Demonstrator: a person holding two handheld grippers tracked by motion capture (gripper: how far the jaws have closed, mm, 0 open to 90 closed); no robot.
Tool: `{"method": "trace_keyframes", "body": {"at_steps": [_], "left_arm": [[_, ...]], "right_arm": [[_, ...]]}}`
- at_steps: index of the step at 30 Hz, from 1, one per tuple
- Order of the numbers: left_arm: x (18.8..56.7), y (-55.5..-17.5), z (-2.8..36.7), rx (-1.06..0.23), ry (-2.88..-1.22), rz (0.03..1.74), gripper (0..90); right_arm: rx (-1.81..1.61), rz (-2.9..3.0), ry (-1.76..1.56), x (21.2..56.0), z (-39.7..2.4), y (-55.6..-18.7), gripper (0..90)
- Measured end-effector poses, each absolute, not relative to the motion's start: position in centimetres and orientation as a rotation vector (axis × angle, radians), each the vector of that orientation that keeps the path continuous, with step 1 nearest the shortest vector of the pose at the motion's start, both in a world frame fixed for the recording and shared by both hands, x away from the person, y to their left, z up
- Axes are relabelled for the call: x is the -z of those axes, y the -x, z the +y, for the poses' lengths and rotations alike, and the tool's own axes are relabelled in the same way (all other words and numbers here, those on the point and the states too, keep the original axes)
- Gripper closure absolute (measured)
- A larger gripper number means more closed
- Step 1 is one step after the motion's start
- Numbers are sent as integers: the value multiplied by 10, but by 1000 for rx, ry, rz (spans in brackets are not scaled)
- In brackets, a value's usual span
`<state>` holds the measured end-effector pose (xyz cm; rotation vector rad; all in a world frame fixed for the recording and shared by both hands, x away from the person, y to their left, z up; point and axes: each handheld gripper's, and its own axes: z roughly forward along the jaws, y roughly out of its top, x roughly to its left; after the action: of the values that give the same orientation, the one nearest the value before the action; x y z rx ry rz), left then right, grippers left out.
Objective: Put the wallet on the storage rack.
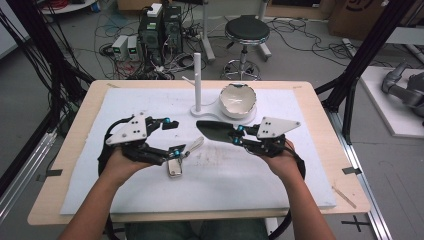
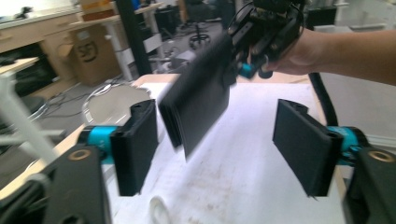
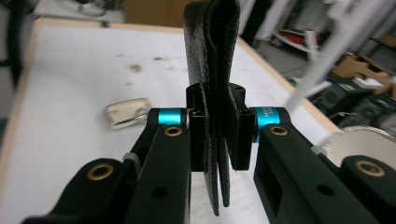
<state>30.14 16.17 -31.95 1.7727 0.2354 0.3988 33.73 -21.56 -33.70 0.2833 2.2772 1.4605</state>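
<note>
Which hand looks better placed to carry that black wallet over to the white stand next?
Probably the right. The right gripper is already clamped on the black wallet and sits nearer the white stand. The left gripper has open jaws with nothing pressed between them, near the silver key fob.

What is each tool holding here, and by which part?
The right tool clamps a black leather wallet near one end, folded layers pinched between its pads. The left tool stands open and holds nothing.

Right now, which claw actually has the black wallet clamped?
The right claw: its jaws are pressed shut on the black wallet. The left claw stands open with nothing between its jaws, just short of the wallet.
</note>
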Motion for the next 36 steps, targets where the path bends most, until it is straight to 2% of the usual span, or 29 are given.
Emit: {"method": "trace_keyframes", "body": {"at_steps": [5, 13, 18, 26, 36], "left_arm": [[327, -285, 194, -435, -1746, 297, 280], [337, -273, 221, -468, -1718, 345, 256], [353, -272, 240, -543, -1730, 445, 232], [364, -276, 247, -550, -1747, 494, 226], [364, -275, 248, -555, -1747, 490, 229]], "right_arm": [[-1518, 2166, -421, 340, -231, -362, 819], [-1476, 2090, -529, 336, -246, -395, 818], [-1433, 2074, -574, 335, -249, -416, 818], [-1399, 2082, -649, 347, -251, -453, 818], [-1392, 2071, -691, 366, -248, -473, 817]]}}
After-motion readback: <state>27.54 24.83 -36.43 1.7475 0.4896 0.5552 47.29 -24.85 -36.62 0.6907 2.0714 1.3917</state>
